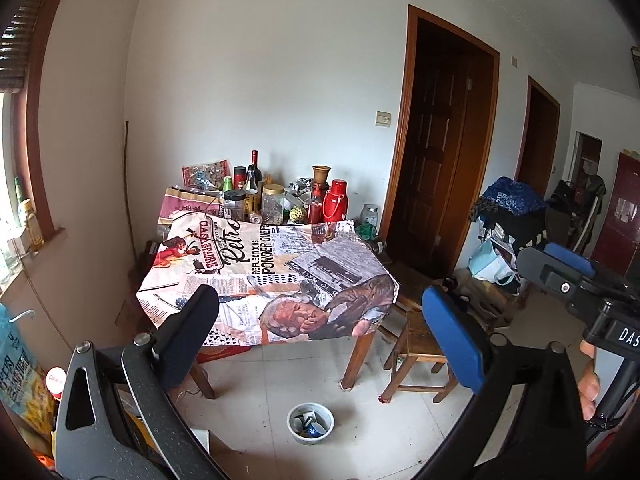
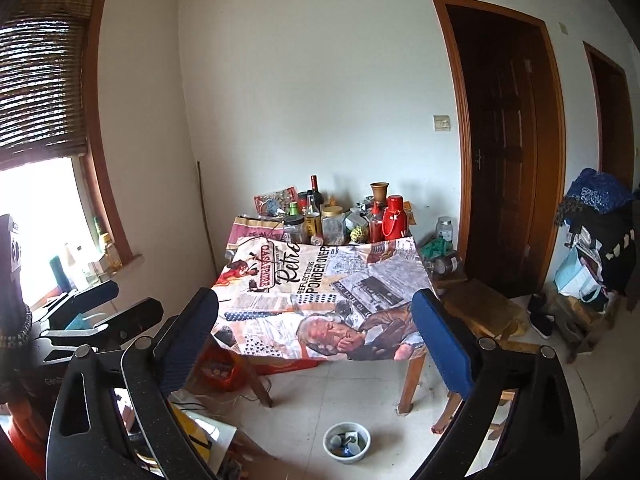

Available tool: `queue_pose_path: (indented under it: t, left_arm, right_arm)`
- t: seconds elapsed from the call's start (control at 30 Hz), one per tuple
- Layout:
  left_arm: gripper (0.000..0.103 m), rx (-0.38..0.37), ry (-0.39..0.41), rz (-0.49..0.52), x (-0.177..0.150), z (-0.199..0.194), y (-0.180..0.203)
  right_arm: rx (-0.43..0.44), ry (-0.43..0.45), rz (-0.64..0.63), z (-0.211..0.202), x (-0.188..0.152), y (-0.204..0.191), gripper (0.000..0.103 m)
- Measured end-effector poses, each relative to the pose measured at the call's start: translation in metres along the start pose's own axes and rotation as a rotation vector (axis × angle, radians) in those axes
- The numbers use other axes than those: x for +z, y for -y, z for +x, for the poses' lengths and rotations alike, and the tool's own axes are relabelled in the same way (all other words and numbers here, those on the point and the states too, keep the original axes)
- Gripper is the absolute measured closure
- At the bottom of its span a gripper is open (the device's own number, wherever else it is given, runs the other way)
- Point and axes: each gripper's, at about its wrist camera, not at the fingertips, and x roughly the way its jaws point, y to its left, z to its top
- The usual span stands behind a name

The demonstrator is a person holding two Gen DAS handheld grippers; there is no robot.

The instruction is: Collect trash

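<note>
Jaws of my left gripper [image 1: 320, 312] and right gripper [image 2: 316, 316] stand wide apart and empty, bowl [image 1: 310, 423] of scraps at six o'clock on the floor.

A plain white-walled room [image 2: 320, 80] in soft daylight — a window [image 2: 36, 216] at nine o'clock glows beneath a half-lowered slatted blind [image 2: 40, 80], bottles lining its sill. At centre stands a wooden table [image 2: 412, 376] under a newspaper-print cloth [image 2: 320, 292], its far edge crowded with jars and bottles. Two dark wooden doors [image 2: 500, 140] in brown frames fill the wall toward two o'clock. A low wooden chair [image 1: 416, 344] sits beside the table on pale floor tiles [image 2: 320, 400] — piled clothes and bags [image 2: 596, 240] at three o'clock.
</note>
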Motion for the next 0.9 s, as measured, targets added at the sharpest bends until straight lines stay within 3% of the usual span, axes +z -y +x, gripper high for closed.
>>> queue_pose_path:
  t: [0.9]
  left_arm:
    - [0.001, -0.010, -0.027, 0.008, -0.011, -0.005, -0.001]
  right_arm:
    - [-0.001, -0.068, -0.010, -0.010, -0.014, -0.007, 0.007]
